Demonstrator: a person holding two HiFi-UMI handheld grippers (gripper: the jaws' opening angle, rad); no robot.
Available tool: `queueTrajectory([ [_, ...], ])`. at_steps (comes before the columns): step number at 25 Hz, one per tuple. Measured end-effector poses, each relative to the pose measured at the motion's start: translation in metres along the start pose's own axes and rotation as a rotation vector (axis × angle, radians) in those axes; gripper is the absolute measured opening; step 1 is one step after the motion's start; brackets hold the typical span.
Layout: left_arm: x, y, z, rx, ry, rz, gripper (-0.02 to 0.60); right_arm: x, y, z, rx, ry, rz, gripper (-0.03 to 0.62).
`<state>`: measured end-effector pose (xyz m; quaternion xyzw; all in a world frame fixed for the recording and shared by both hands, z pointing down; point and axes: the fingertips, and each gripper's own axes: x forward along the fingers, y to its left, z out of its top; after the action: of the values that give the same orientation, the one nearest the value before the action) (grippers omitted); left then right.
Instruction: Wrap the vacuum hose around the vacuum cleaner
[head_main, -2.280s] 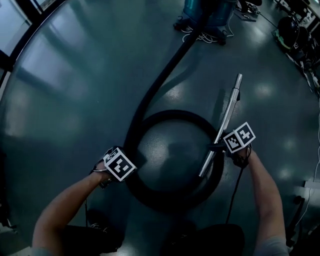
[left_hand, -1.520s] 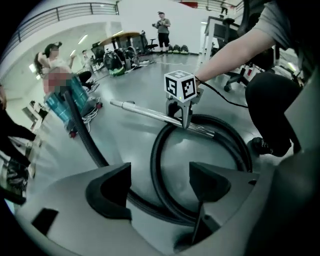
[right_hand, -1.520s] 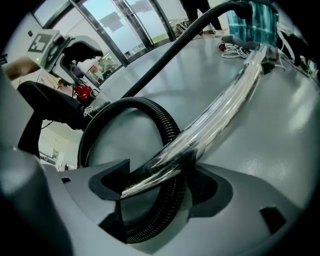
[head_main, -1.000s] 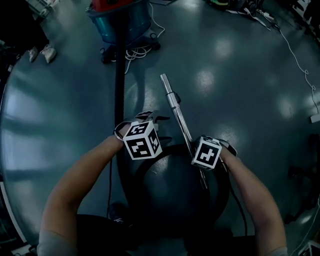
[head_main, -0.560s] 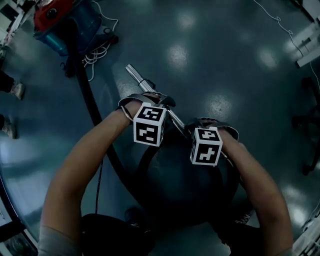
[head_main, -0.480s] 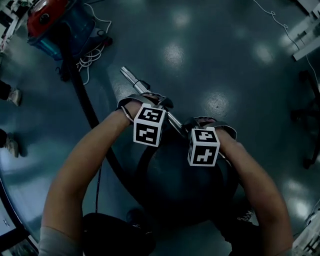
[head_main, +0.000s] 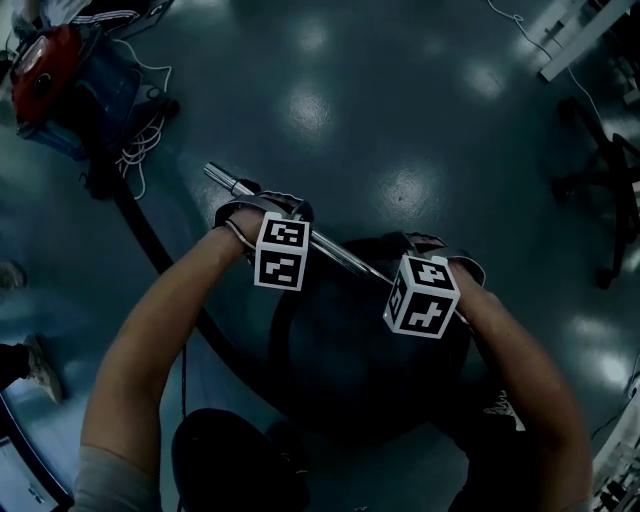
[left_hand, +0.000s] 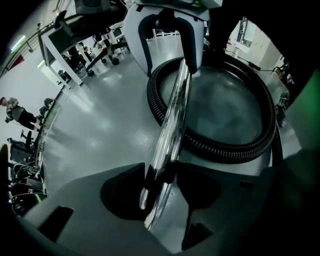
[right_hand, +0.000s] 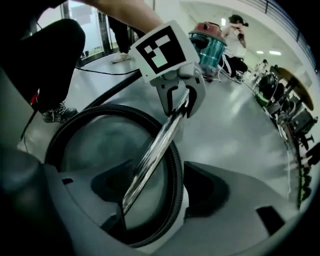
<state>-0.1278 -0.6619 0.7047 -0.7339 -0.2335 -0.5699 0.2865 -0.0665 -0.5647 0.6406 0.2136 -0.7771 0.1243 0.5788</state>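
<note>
Out at ten o'clock in my head view stands the vacuum cleaner (head_main: 52, 85), red on top and teal below, with pale cord heaped at its foot. The black ribbed hose (left_hand: 212, 146) runs from it toward me and curls into one wide loop under my hands, toward six o'clock.

My left gripper (left_hand: 161, 182) points steeply down. Its jaws have just been closing, and they now sit clamped on the shiny metal wand (head_main: 340, 258), which runs straight up between them in the left gripper view. The wand is held off the floor and slants from ten o'clock down to four o'clock across the head view, its free end poking out past my left hand.

My right gripper (right_hand: 150, 195) has the wand's other end. Its jaws have drawn in a little and stand fairly wide. The tube lies hard against the nine o'clock pad, and I believe they grip it, though the contact on the three o'clock side is too dim to be sure.
</note>
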Motion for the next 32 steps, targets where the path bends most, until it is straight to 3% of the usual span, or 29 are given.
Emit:
queueTrajectory([
  [5, -0.011, -0.001, -0.01, -0.049, 0.034, -0.001, 0.207, -0.048, 0.027, -0.069, 0.291, 0.029, 0.036, 0.318],
  [11, -0.018, -0.004, -0.009, -0.128, 0.12, 0.037, 0.21, -0.065, 0.109, -0.145, 0.554, 0.05, 0.131, 0.319],
  [17, -0.049, 0.003, -0.011, -0.194, 0.188, 0.089, 0.21, -0.042, 0.123, -0.196, 0.645, 0.095, 0.122, 0.321],
  [19, -0.057, 0.0, -0.013, -0.222, 0.217, 0.092, 0.21, -0.038, 0.114, -0.205, 0.688, 0.079, 0.128, 0.355],
  [24, -0.071, -0.014, -0.026, -0.343, 0.307, 0.117, 0.21, -0.024, 0.099, -0.198, 0.678, 0.032, 0.15, 0.464],
  [28, -0.088, -0.015, -0.026, -0.393, 0.352, 0.163, 0.212, -0.024, 0.088, -0.201, 0.668, 0.035, 0.113, 0.468],
  [32, -0.101, -0.012, -0.017, -0.374, 0.375, 0.195, 0.213, -0.023, 0.068, -0.2, 0.667, 0.02, 0.087, 0.468],
])
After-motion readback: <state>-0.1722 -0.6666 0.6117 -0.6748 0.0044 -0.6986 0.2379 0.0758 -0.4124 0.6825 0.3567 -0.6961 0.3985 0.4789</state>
